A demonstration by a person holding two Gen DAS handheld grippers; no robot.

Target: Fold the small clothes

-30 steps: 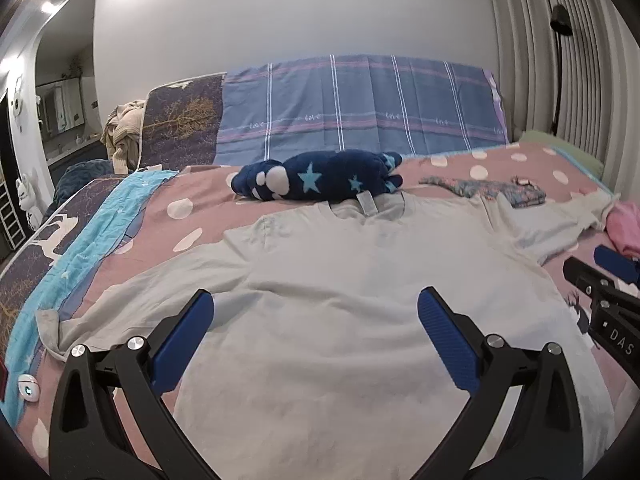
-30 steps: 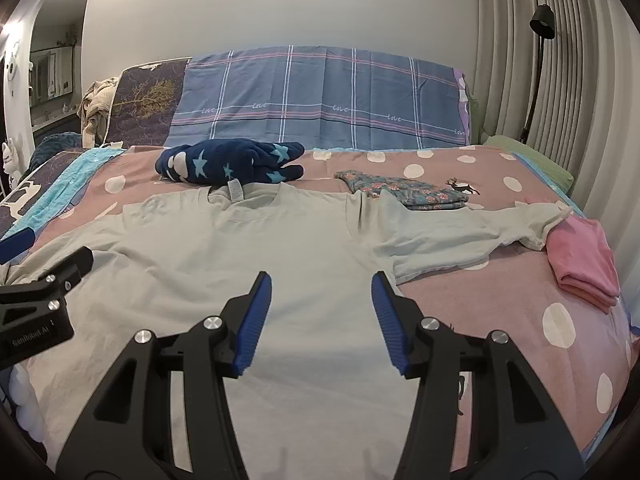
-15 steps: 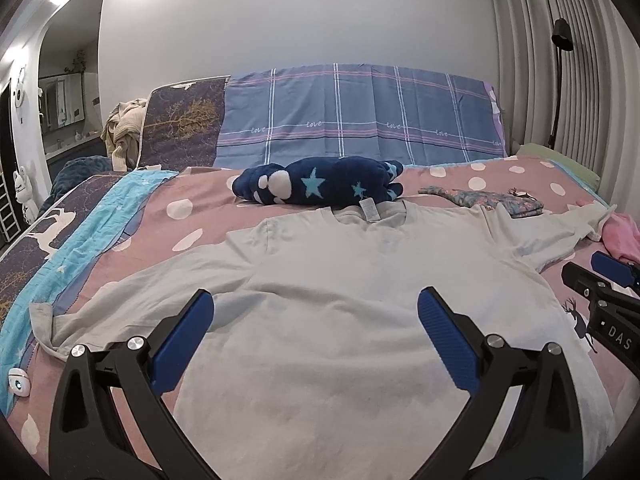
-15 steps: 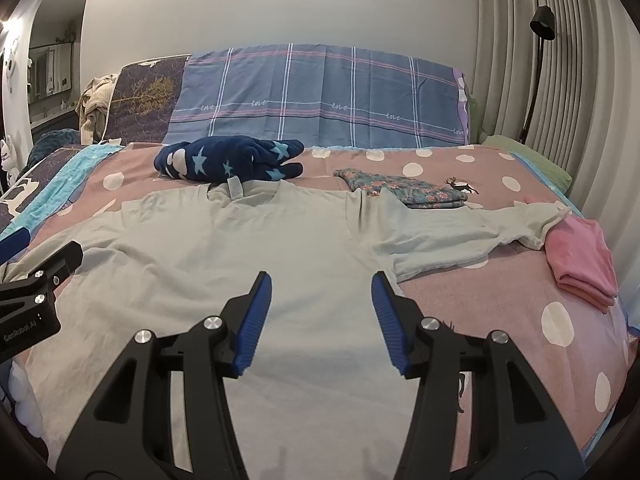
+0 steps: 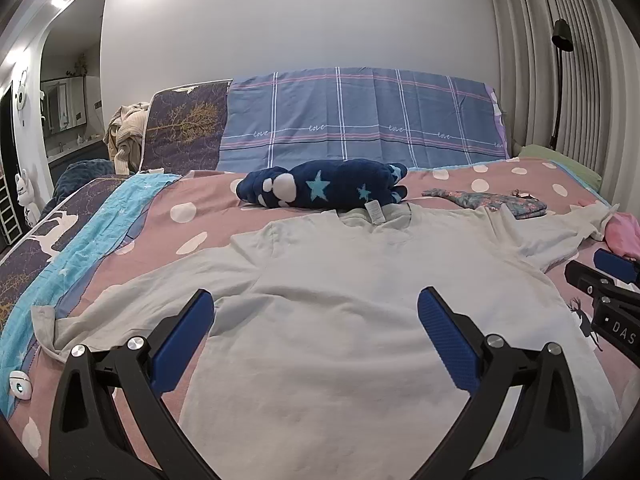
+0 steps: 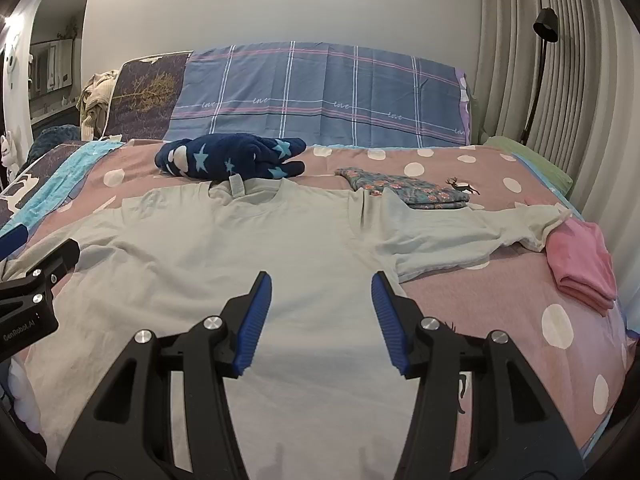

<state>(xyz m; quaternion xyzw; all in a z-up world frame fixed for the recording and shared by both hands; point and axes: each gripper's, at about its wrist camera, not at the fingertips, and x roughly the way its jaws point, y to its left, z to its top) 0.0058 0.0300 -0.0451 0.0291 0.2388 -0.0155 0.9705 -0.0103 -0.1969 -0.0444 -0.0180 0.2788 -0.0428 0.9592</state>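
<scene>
A pale grey T-shirt (image 5: 360, 300) (image 6: 248, 256) lies spread flat on the bed, collar toward the pillows and both sleeves stretched out. My left gripper (image 5: 316, 312) hovers over its lower left part, jaws wide and empty. Over the shirt's lower middle my right gripper (image 6: 322, 292) stands open, about half as wide, nothing between its blue pads. Each gripper shows at the edge of the other's view: the right gripper (image 5: 608, 284) and the left gripper (image 6: 28, 288).
A navy star-print folded garment (image 5: 320, 190) lies just past the collar. A floral folded piece (image 6: 404, 190) and a pink folded piece (image 6: 580, 268) sit at the right. Pink dotted bedcover (image 6: 500, 312), checked pillow (image 5: 360, 120), curtains and a floor lamp (image 6: 544, 32) at right.
The left wrist view has shifted a little, so the shirt and bed sit slightly lower and more level in it. The right gripper and both jaw openings look unchanged.
</scene>
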